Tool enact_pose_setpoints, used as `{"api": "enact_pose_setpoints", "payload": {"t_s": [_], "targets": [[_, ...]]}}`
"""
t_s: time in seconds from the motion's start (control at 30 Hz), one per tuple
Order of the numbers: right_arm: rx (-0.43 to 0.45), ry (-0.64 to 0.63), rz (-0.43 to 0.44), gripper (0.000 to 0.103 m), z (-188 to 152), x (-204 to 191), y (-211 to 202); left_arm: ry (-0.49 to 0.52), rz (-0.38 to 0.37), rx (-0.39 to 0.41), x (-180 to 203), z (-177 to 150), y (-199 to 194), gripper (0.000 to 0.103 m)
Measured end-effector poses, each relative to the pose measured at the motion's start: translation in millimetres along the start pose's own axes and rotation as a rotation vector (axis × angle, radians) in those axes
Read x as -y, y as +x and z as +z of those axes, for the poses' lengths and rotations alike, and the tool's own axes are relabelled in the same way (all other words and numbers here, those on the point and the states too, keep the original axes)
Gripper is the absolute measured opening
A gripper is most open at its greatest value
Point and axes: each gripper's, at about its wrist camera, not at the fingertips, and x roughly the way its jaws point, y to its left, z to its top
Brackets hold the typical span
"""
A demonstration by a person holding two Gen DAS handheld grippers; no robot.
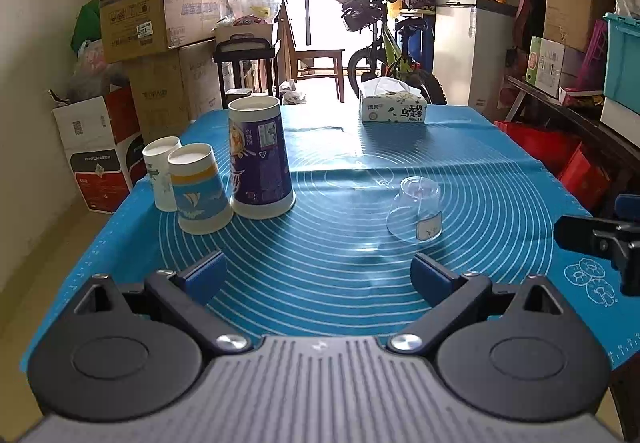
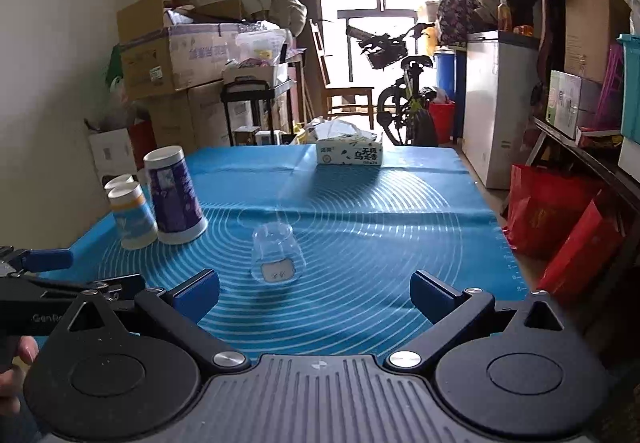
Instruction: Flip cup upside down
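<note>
The blue mat [image 2: 360, 211] covers the table right out to its edges, with lots of bare room in the middle. Three paper cups [image 1: 260, 159] stand upside down at the far left, and a tissue box [image 2: 349, 154] sits at the far end. The left gripper [image 1: 319, 275] is wide open and holds nothing. The right gripper [image 2: 315, 293] is wide open and empty too. The clear plastic cup [image 2: 277, 255] stands mouth down, just past the right gripper's fingers, a bit left of its middle.
</note>
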Motion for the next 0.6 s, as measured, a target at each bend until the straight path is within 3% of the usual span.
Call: {"api": "enact_pose_setpoints", "payload": {"t_s": [0.6], "targets": [[-0.018,-0.022,0.016,0.103,-5.5,-6.4,-10.5,0.006,0.005,0.008,-1.4,-4.5,-9.9,0.097]]}}
